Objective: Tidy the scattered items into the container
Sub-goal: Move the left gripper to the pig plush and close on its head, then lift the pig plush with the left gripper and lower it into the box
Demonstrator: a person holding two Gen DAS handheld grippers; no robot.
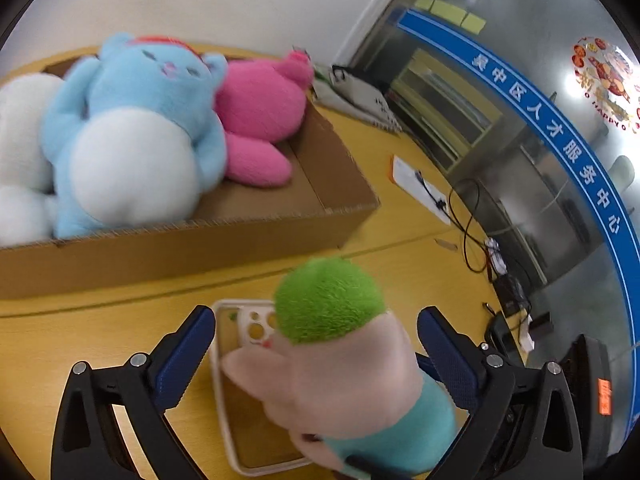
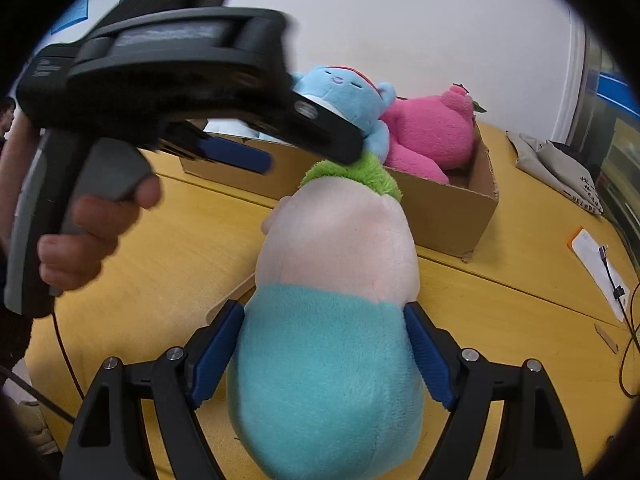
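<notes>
Most of the tidying looked done: in the upper left of the left wrist view the cardboard box (image 1: 312, 184) already held a blue plush bear (image 1: 136, 132), a pink plush (image 1: 260, 116) and, at the far left edge, something white and soft (image 1: 20, 152) only partly shown. One toy was still outside it, a plush with a green tuft, pale pink head and teal body (image 2: 332, 320), which filled the lower centre of the right wrist view. The right gripper (image 2: 320, 356) had its blue pads pressed against the teal body on both sides, so its jaws were closed on the toy. The left gripper (image 1: 316, 356), in the lower part of its own view, stood wide open, its pads on either side of the toy's head without touching it. Beneath the toy, on the yellow table (image 1: 100, 332), lay a clear phone case (image 1: 228, 360), also outside the box. What remained, by my judgement, was carrying the held plush into the box, and perhaps the case.
</notes>
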